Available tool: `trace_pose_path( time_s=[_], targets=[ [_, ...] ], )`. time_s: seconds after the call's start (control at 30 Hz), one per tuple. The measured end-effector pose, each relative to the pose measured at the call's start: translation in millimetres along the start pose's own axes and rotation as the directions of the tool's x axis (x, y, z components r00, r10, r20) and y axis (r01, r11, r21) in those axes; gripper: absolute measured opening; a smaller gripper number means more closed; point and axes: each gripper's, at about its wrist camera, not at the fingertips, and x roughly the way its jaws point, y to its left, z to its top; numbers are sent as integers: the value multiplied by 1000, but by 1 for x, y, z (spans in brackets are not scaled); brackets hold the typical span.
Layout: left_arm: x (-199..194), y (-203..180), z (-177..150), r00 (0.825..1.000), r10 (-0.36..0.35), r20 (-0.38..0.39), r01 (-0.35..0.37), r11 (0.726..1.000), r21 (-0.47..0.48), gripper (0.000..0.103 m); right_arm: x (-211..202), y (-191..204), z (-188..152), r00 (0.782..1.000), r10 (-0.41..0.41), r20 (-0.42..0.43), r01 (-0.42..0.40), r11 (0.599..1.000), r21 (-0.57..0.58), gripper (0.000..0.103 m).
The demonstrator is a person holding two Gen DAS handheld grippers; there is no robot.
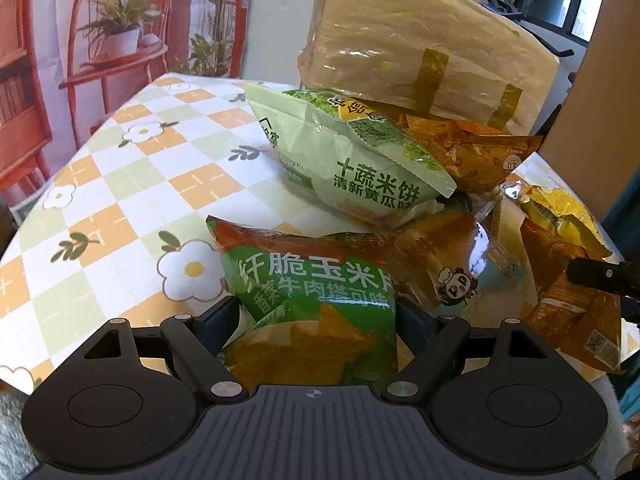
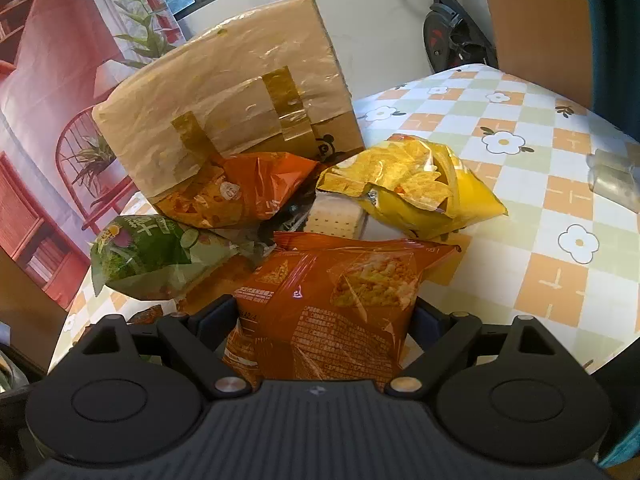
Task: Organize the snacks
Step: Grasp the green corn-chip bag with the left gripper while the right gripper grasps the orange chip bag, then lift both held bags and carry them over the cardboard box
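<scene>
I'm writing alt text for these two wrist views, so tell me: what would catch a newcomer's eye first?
A heap of glossy snack bags on the flower-patterned checked tablecloth, backed by a large tape-patched brown cardboard box wrapped in plastic film. In the left view a green corn-chip bag sits between the left gripper jaws; in the right view an orange crinkly snack bag fills the right gripper. A yellow chip bag lies right of the box.

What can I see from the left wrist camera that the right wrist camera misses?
Left wrist only: the green corn chip bag between the left gripper fingers, and a panda-print packet. Right wrist only: the orange bag between the right gripper fingers, a yellow chip bag, and a cracker pack. Both: the taped cardboard box, the pale green rice cracker bag, and the checked tablecloth.
</scene>
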Motion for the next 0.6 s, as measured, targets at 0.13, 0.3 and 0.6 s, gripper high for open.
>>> trace_pose_path(
  time_s=[0.13, 0.3, 0.6],
  targets=[
    [0, 0, -2, 1000, 0, 14, 0, 1000, 3, 78, 3, -4, 0, 1000, -3, -12, 4, 1000, 11, 90],
    [-14, 8, 1, 997, -2, 76, 5, 999, -42, 74, 3, -3, 0, 1000, 1, -9, -1, 1000, 7, 90],
    [-47, 26, 13, 989, 22, 148, -5, 994, -110, 73, -12, -2, 6, 999, 19, 32, -19, 1000, -6, 90]
  ],
)
